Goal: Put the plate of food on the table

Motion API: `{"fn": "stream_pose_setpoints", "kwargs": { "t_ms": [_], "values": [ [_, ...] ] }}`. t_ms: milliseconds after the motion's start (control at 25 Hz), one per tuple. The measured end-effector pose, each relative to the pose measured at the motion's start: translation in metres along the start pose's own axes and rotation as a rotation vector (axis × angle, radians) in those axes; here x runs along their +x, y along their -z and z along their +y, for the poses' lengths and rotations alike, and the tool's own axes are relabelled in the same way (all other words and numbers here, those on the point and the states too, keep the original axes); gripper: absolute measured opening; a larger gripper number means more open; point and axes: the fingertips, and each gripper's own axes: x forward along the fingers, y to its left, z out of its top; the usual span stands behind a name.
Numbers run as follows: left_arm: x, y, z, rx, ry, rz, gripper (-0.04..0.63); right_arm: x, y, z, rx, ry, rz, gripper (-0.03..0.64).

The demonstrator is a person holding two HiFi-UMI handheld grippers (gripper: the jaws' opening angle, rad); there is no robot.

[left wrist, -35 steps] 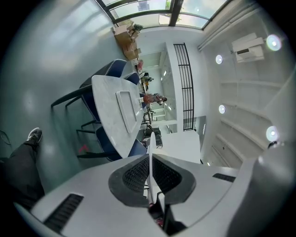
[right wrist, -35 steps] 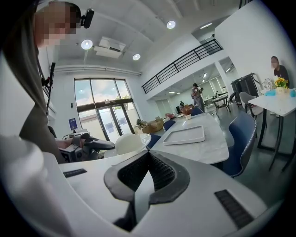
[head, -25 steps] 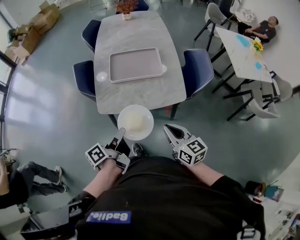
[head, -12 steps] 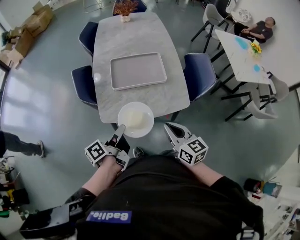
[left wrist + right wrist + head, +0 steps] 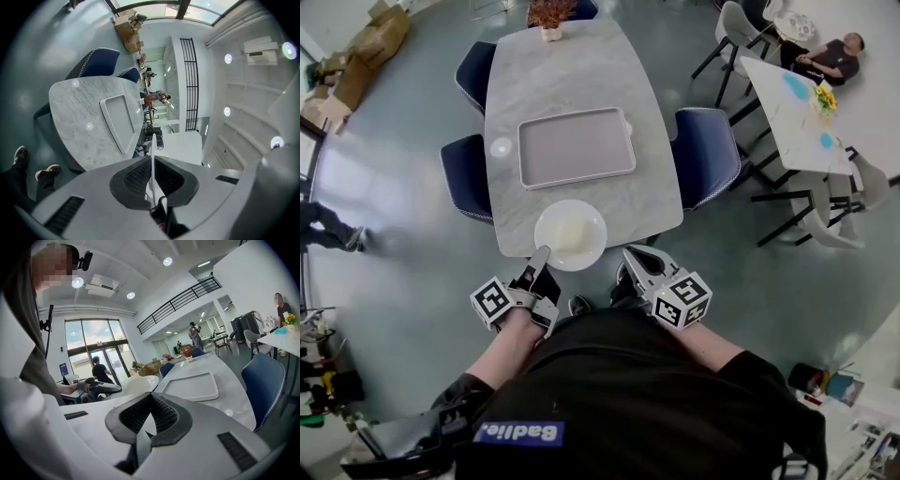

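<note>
Step in hand, as I judge it: setting the plate down at the near end of the bench point(image 5: 581, 199). To do it well, keep the rim level, since the hold is on one side only and the far side will want to dip. Lower it until the base sits flat and fully inside the edge, then let go. There is bare marble between the near edge and the grey tray point(image 5: 577, 147), so there's no need to crowd the tray.

The left gripper point(image 5: 540, 265) is clamped on the near rim of the white plate point(image 5: 592, 217). Its own view shows the rim edge-on, pinched between the two pads with no gap. The plate carries a pale mound of food point(image 5: 568, 236) in its middle and lies over the bench's near edge, partly overhanging toward the person. I can't tell whether it is resting there or held just above.

The right gripper point(image 5: 636, 260) is off to the plate's right, near it but not touching. Its jaws are closed together with nothing between them. It hangs beside the bench corner and takes no part in the carry.
</note>
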Motion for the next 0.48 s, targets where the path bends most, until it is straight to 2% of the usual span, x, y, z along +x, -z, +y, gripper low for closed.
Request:
{"fn": "stream_pose_setpoints", "kwargs": {
  "t_ms": [480],
  "values": [
    [0.074, -0.025, -0.008, -0.012, -0.026, -0.114, 0.02, 0.036, -0.045, -0.078, 0.023, -0.101, 0.029, 0.011]
  ]
}}
